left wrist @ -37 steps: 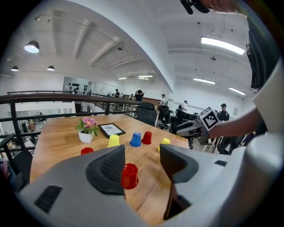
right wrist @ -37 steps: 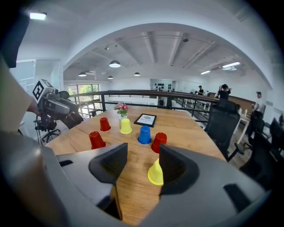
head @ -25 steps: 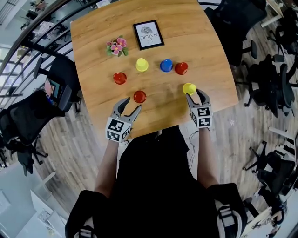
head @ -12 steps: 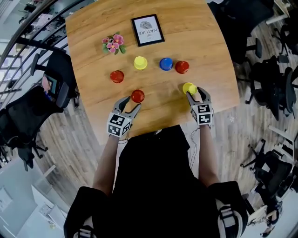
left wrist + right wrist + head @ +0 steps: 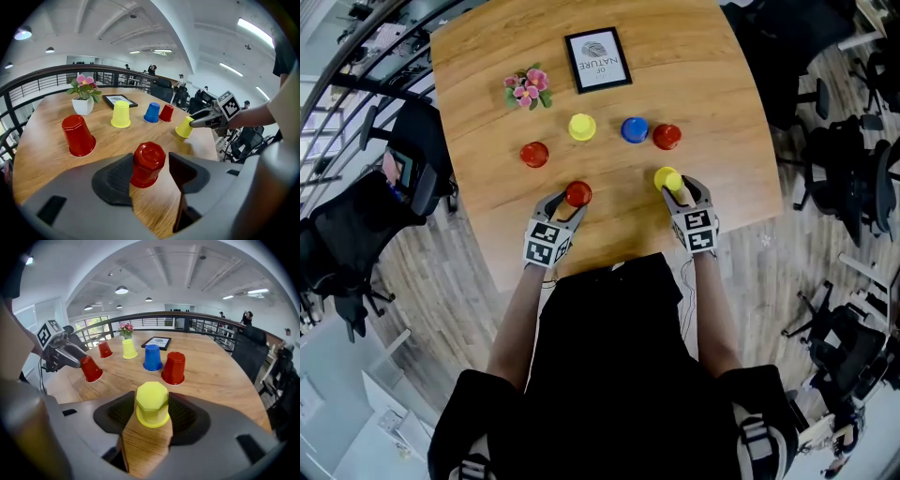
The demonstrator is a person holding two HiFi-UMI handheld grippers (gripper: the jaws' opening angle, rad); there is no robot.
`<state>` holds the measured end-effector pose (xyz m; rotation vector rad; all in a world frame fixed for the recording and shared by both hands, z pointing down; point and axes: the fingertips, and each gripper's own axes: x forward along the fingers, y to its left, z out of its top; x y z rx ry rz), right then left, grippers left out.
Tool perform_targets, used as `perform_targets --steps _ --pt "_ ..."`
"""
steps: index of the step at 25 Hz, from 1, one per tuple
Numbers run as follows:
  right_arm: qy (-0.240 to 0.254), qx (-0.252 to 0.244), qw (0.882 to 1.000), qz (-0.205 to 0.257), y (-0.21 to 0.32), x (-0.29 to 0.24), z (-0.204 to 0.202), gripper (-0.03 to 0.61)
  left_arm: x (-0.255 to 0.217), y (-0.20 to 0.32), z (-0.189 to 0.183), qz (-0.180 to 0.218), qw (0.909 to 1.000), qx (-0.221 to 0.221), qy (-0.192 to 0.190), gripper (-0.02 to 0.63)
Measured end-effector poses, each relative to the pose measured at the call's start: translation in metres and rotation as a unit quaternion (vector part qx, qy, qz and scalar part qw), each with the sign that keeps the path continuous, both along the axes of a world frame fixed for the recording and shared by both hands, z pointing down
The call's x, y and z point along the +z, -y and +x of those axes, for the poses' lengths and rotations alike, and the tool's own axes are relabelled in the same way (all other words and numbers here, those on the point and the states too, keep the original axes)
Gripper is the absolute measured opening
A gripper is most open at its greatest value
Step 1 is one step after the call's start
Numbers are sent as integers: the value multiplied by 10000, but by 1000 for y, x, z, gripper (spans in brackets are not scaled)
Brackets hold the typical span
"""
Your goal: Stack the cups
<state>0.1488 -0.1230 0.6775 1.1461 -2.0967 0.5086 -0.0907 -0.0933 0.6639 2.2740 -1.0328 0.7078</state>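
Observation:
Several upside-down cups stand on the round wooden table [image 5: 487,56]. The near red cup [image 5: 577,194] [image 5: 147,164] sits between the jaws of my left gripper [image 5: 565,204] [image 5: 150,172]; the left pad is at its side, the right pad stands a little off, so the gripper is open. My right gripper [image 5: 682,190] [image 5: 151,412] is closing its jaws on the near yellow cup [image 5: 667,178] [image 5: 152,403], both pads against its sides. In the left gripper view that yellow cup [image 5: 185,127] looks tilted. Farther back stand a red cup [image 5: 533,154], a yellow cup [image 5: 582,127], a blue cup [image 5: 635,130] and a red cup [image 5: 667,137].
A small pot of pink flowers [image 5: 526,90] and a framed sign [image 5: 598,61] stand at the far side of the table. Office chairs [image 5: 825,159] surround the table; its near edge runs just under both grippers.
Both grippers have moved forward. The left one's jaws now flank the near red cup. The near yellow cup has shifted left, between the right gripper's jaws.

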Motion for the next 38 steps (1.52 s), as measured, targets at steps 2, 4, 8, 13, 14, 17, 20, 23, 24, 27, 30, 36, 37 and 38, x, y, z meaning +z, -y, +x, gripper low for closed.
perform_targets --steps 2,4,8,13,14,17,20,23,24,27,30,36,37,38 --pt "41 -108 9999 9 0 0 -10 236 1 2 4 0 10000 35 -2 252" --pt "84 -220 9997 -5 -1 -1 -21 236 0 2 8 0 10000 89 -2 252" --pt "190 -487 9986 -16 -5 -3 -46 236 -1 4 19 12 9998 183 -42 252" --pt "297 -848 9960 -13 -11 -4 -78 236 3 0 33 16 9994 349 -22 252" --pt "311 -903 9954 -12 -12 -4 -83 236 3 -1 35 26 9992 387 -4 252" --pt "364 -1009 9942 -21 -13 -5 -92 236 4 1 42 65 9987 498 32 252" --pt "400 -1062 9935 -43 -14 -5 -99 236 5 3 46 55 9984 564 44 252" --pt "418 -1129 9927 -79 -16 -5 -104 236 5 4 52 30 9981 621 44 252" --pt "416 -1161 9923 -93 -16 -5 -105 236 6 4 54 16 9979 648 52 252" --pt "429 -1240 9913 -118 -16 -5 -109 236 9 3 61 14 9973 736 67 252" --pt "431 -1295 9906 -119 -17 -5 -113 236 7 4 67 21 9972 745 -21 252" --pt "472 -1324 9900 -119 -15 -6 -114 238 6 5 66 -14 9976 688 -51 252" --pt "470 -1338 9898 -114 -15 -6 -113 239 6 5 66 -6 9977 671 -50 252" --pt "469 -1347 9897 -109 -15 -6 -113 239 5 5 65 -3 9979 653 -49 252"
